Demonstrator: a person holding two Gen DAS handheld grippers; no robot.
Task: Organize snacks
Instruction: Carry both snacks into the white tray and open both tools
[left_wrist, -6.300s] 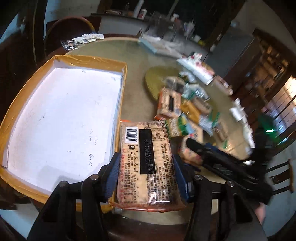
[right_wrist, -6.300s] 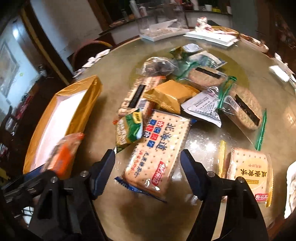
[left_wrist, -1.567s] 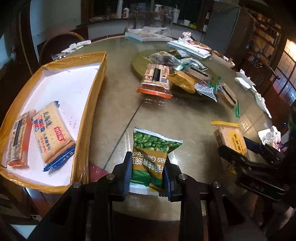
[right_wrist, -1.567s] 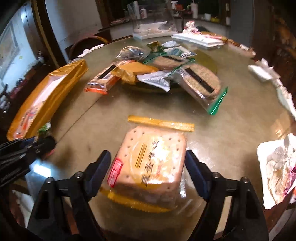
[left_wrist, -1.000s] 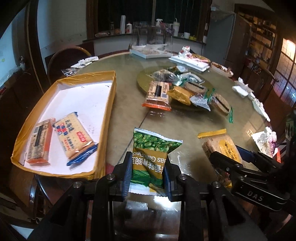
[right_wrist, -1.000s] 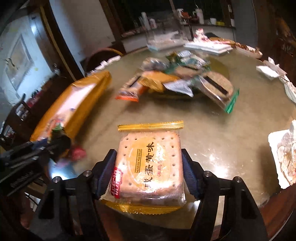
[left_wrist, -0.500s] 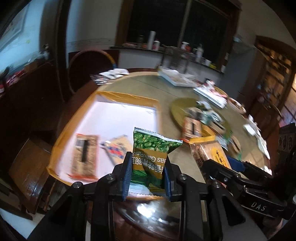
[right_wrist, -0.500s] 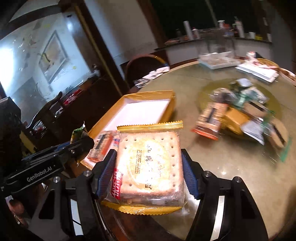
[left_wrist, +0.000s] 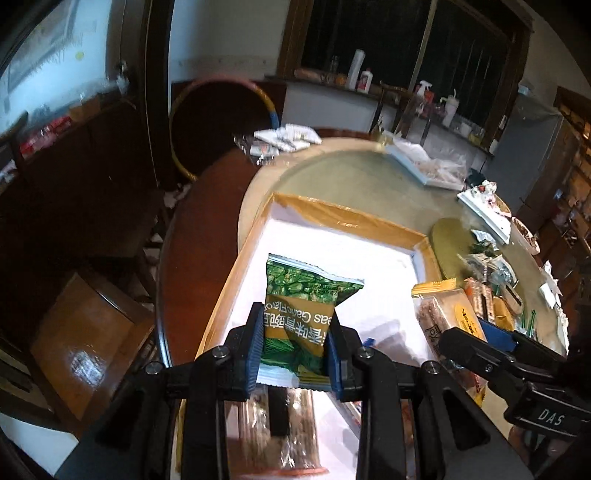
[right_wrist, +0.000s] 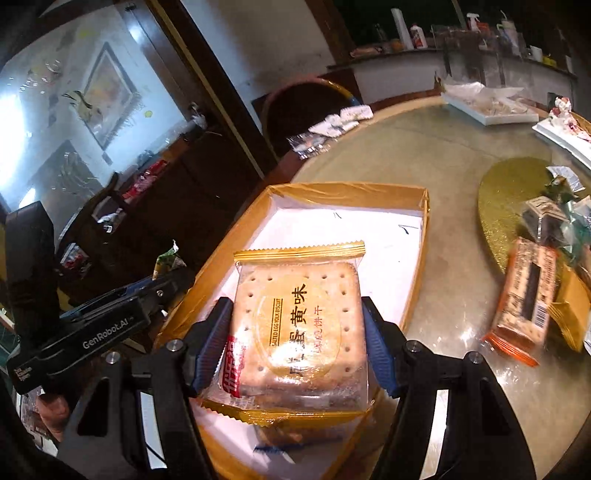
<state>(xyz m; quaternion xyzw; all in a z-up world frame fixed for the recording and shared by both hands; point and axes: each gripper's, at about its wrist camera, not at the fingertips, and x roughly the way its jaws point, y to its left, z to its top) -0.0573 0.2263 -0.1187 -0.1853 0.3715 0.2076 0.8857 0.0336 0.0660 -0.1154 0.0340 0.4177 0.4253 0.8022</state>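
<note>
Both grippers loaded above my tray (left_wrist: 373, 221); left gripper (left_wrist: 294, 349) pinches the green pea packet (left_wrist: 304, 306); right gripper (right_wrist: 295, 341) clamps the egg-yolk biscuit pack (right_wrist: 295, 328) across its width

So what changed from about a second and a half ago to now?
Both tools swung from the table centre to over the tray. The left tool still grips the green pea snack bag; the right tool still grips the egg yolk biscuit pack. Neither released; the remaining snack pile looks unmoved.
</note>
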